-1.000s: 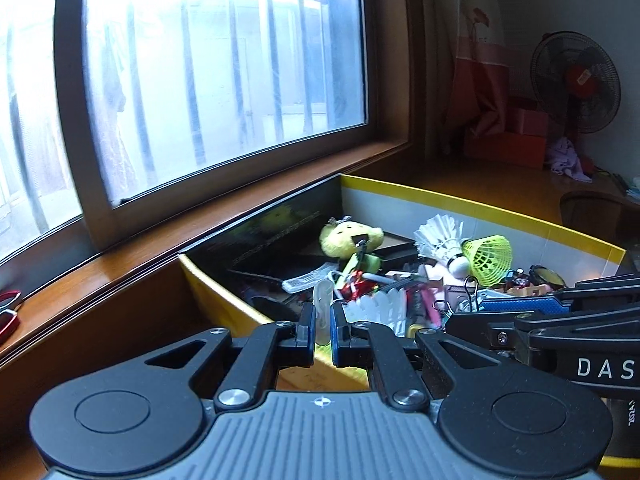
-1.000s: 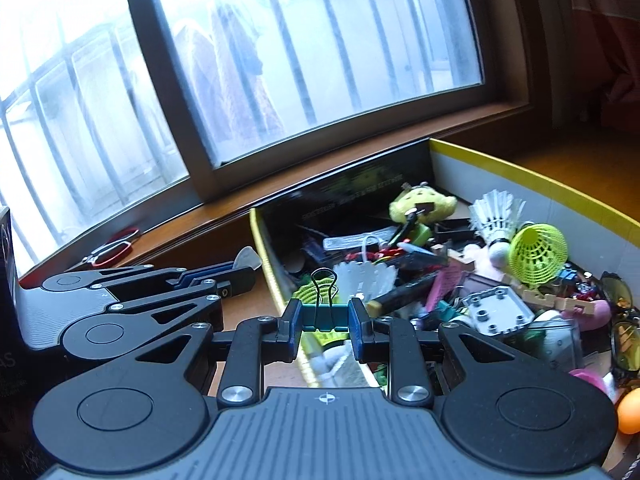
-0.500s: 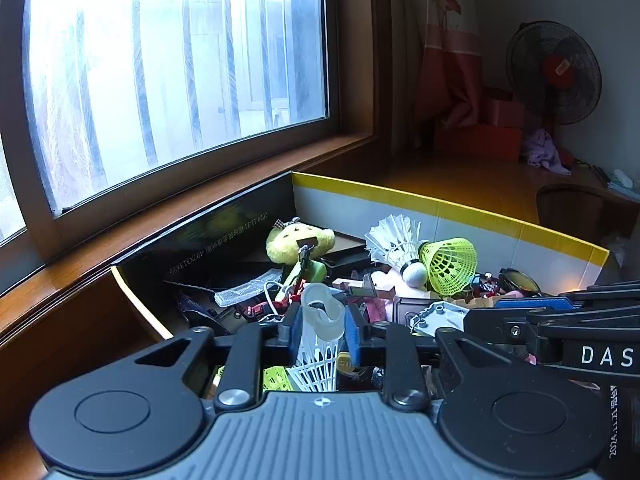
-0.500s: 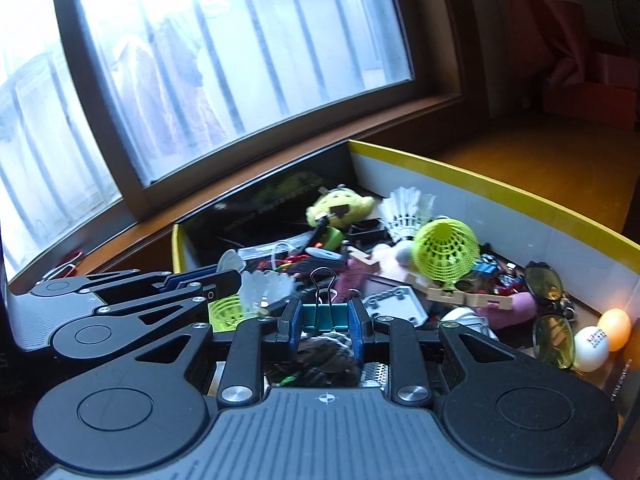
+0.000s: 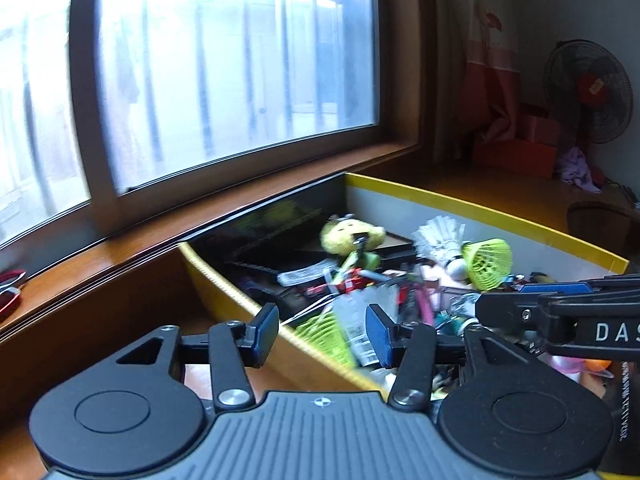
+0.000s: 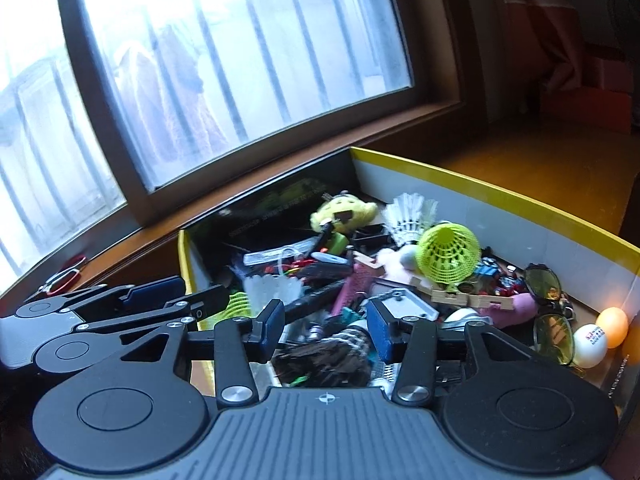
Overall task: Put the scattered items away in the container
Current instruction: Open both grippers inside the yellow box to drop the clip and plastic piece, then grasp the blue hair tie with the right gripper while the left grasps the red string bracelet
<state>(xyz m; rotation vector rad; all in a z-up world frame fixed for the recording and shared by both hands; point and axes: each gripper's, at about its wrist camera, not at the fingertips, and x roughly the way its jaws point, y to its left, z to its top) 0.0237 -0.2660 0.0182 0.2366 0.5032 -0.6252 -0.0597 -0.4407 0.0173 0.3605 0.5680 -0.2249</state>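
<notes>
- Left gripper [image 5: 322, 334]: jaws partly apart and opening, poised over the near-left rim of the container [image 5: 480, 210]; a blurred whitish item [image 5: 352, 320] visible in the gap just beside the right pad, not pinched.
- Right gripper [image 6: 326, 330]: jaws partly apart and opening, nothing pinched; a dark checked item [image 6: 348, 342] lying in the clutter below the gap, apart from both pads.
- Container: an open box with yellow rim and white inner walls, set on the wooden bench [image 6: 560, 168] against the window sill, crammed with small things.
- Inside, far side: a yellow plush toy [image 6: 344, 210] near the dark back wall, a white feather shuttlecock [image 6: 410, 216] to its right, a neon-green plastic shuttlecock [image 6: 450, 254] touching it.
- Inside, right side: sunglasses [image 6: 544, 284] by the right wall; a white ball [image 6: 590, 344] and an orange ball [image 6: 614, 322] touching each other in the near-right corner.
- Left gripper also seen from the right wrist view, low at left, beside the box's left wall.
- Red-handled scissors [image 6: 66, 274] lying on the sill, left of the box, outside it.
- Standing fan [image 5: 586, 90] far right, in the room's corner.
</notes>
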